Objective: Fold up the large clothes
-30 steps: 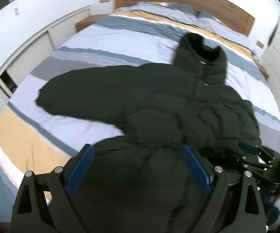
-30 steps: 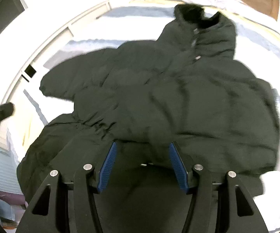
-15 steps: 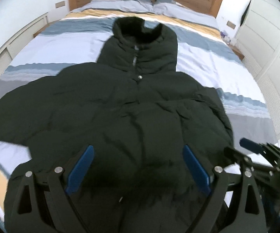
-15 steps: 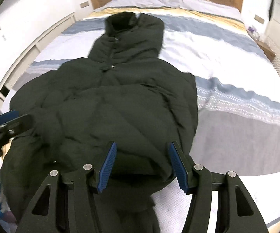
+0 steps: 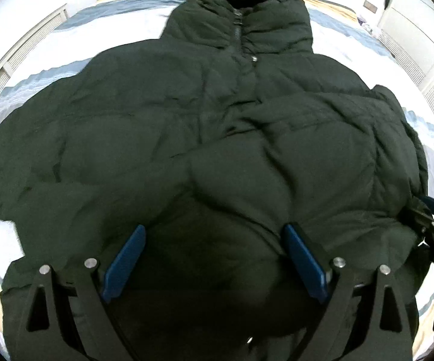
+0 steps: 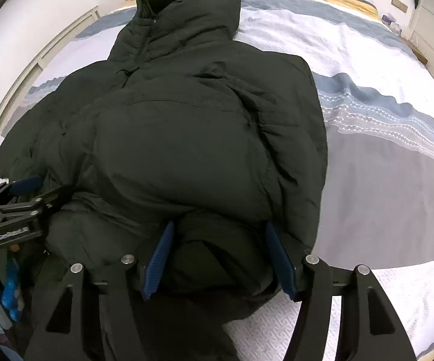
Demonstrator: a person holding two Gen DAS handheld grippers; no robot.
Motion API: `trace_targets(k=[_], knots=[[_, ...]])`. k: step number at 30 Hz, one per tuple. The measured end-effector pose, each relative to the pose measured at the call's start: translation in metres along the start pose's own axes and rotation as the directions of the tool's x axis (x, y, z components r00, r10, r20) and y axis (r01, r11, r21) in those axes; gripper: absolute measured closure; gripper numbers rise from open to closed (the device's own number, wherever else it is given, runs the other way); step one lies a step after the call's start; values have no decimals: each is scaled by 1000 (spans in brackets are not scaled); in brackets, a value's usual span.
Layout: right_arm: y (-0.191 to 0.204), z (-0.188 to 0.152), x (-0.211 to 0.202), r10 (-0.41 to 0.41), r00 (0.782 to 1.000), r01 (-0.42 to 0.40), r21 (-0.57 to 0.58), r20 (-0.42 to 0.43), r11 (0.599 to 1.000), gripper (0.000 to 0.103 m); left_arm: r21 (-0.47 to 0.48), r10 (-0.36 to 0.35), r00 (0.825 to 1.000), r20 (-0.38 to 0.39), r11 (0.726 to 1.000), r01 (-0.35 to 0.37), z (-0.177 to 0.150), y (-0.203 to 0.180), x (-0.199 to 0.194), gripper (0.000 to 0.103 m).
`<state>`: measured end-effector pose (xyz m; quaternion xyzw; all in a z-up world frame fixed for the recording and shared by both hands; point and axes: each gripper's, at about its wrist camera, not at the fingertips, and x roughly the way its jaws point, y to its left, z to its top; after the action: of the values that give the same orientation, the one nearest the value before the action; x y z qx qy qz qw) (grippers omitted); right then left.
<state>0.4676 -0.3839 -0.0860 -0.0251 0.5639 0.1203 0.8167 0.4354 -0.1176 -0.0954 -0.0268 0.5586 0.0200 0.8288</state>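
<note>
Left wrist: our left gripper (image 5: 213,258) stands wide open above the dark jacket (image 5: 217,138), which lies spread on the striped bed (image 5: 367,42) | Right wrist: our right gripper (image 6: 218,255) is opening, jacket hem bunched between its blue pads (image 6: 158,258).

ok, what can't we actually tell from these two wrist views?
- Left wrist: jacket hem and left gripper pad contact, lost in dark fabric.
- Left wrist: right gripper cut off by the frame edge.
- Right wrist: right gripper jaws opening around a bulge; grip unclear.
- Both: bedspread beneath the jacket, covered.
</note>
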Motion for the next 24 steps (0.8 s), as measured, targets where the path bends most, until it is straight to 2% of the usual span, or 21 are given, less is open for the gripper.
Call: trace_targets(k=[2, 5, 10, 13, 17, 24], knots=[[1, 3, -8, -16, 1000, 15, -11, -3, 1000, 42, -23, -4, 1000, 30, 1000, 4, 2, 5, -14, 9], [8, 11, -29, -19, 999, 20, -43, 39, 999, 41, -42, -39, 997, 69, 998, 42, 10, 4, -28, 9], [17, 39, -42, -8, 996, 12, -48, 94, 999, 40, -39, -73, 993, 92, 996, 77, 32, -14, -20, 9], [18, 51, -31, -8, 995, 11, -29, 95, 1000, 40, -44, -72, 994, 79, 996, 75, 34, -16, -7, 9], [16, 52, -2, -28, 999, 28, -1, 44, 1000, 40, -40, -50, 998, 33, 998, 52, 24, -10, 14, 9], [4, 42, 3, -75, 997, 74, 19, 13, 997, 39, -6, -33, 999, 18, 999, 33, 14, 3, 14, 9]])
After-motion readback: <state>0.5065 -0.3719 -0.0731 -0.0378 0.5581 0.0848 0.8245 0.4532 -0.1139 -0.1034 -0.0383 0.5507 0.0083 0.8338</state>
